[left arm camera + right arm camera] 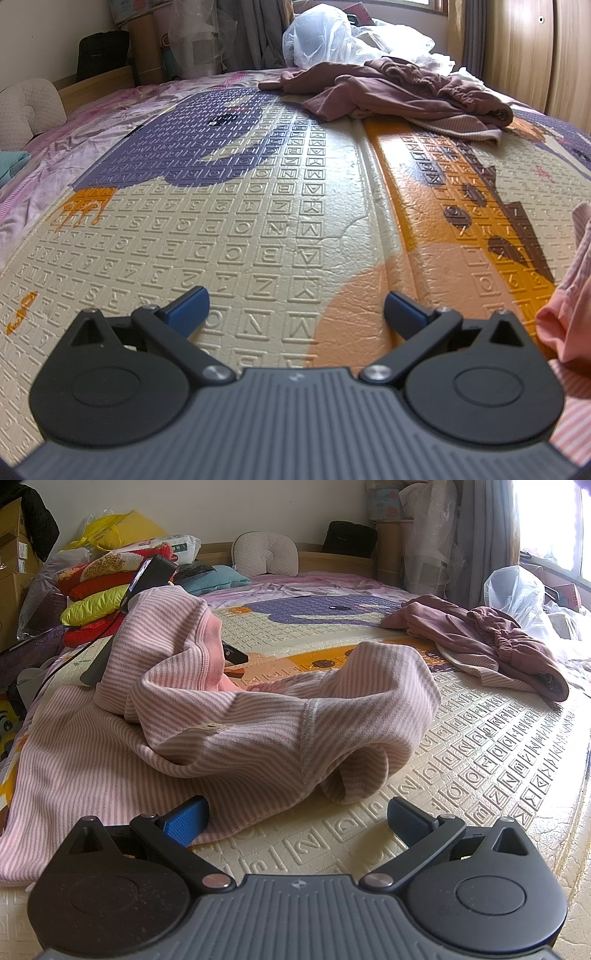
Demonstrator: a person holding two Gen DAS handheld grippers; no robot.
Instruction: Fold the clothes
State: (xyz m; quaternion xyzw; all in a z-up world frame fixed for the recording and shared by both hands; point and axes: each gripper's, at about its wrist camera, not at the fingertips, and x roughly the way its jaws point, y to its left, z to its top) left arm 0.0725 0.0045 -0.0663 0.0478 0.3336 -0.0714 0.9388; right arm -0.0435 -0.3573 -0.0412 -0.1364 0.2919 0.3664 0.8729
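Pink striped garment (229, 716) crumpled on the embossed play mat (480, 760), right gripper (297, 814) released, empty, its left pad touching the hem, left gripper (295, 308) spread wide over bare mat, mauve clothes pile (491, 642) well apart, plastic bag (317, 37) behind.

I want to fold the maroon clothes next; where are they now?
The maroon clothes lie heaped at the mat's far right in the right wrist view, just before the plastic bag.

Pink-and-white stripes run across the crumpled top (258, 716). The heaped garment (491, 635) behind is dusty mauve. The embossed mat (258, 206) shows cream, orange and purple, and both grippers' pads (188, 821) are blue.
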